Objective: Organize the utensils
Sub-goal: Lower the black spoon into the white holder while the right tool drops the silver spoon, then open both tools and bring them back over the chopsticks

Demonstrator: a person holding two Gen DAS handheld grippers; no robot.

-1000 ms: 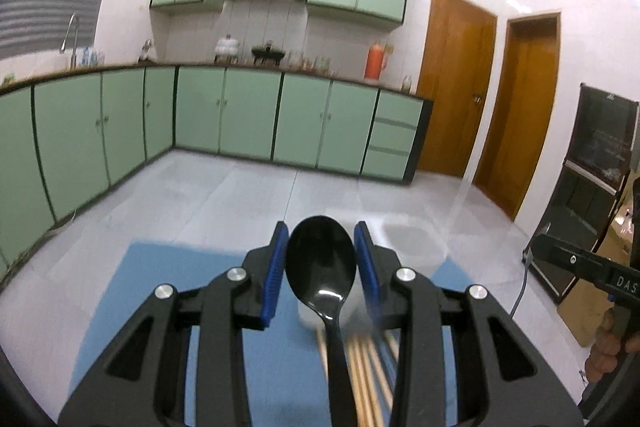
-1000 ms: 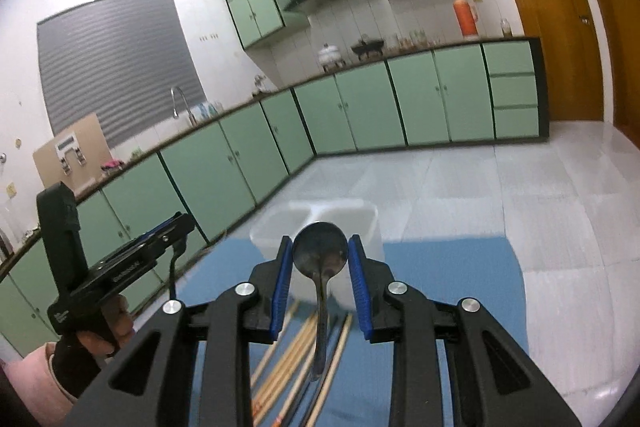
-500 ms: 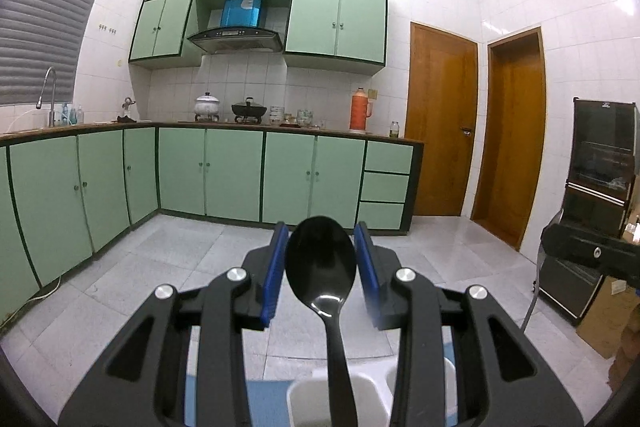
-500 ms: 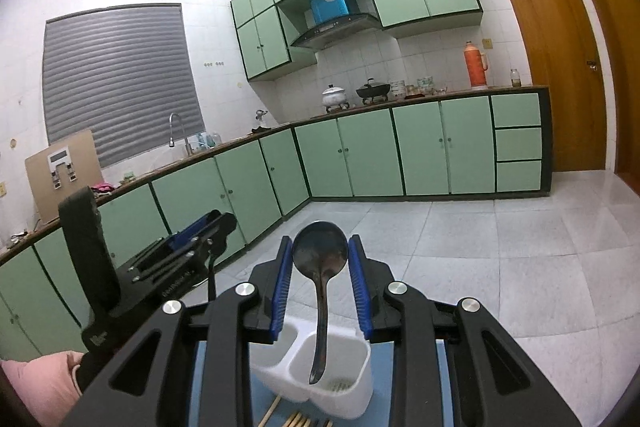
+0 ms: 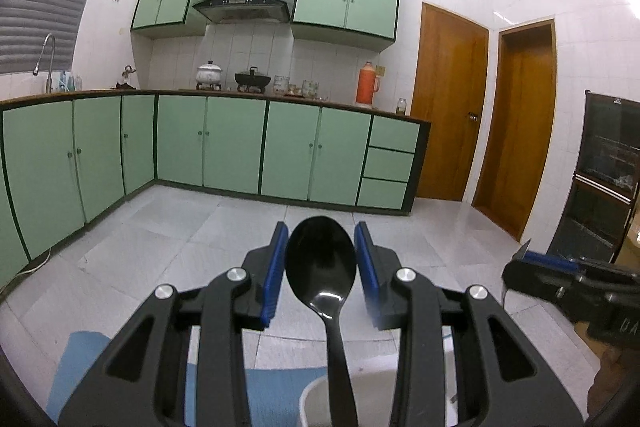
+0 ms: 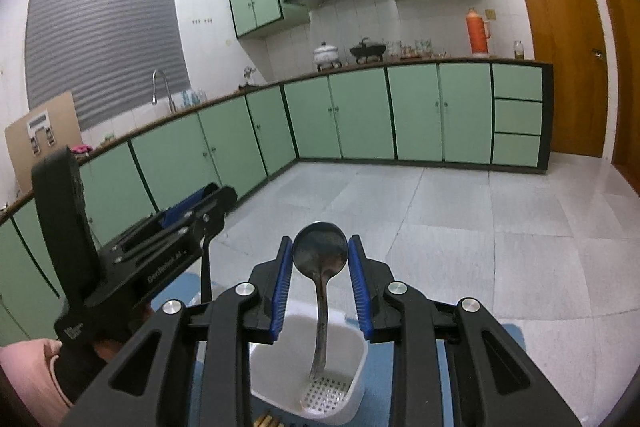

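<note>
My left gripper point(image 5: 321, 263) is shut on a black plastic spoon point(image 5: 322, 267), bowl up between the blue pads, handle hanging down over the rim of a white utensil holder point(image 5: 316, 393). My right gripper point(image 6: 319, 263) is shut on a metal spoon point(image 6: 319, 255), bowl up, with its handle hanging down into the white utensil holder point(image 6: 352, 359), its tip just above the perforated bottom. The left gripper point(image 6: 192, 215) also shows at the left of the right wrist view. The right gripper point(image 5: 568, 279) shows at the right of the left wrist view.
The holder stands on a blue mat point(image 6: 508, 337) on a table. Wooden chopstick ends point(image 6: 266, 421) lie on the mat in front of the holder. Green kitchen cabinets point(image 5: 236, 143), tiled floor and wooden doors point(image 5: 448, 103) are behind.
Both grippers have lifted and tilted up with their spoons, then come down a little over the white holder. The metal spoon's handle now hangs inside the holder.
</note>
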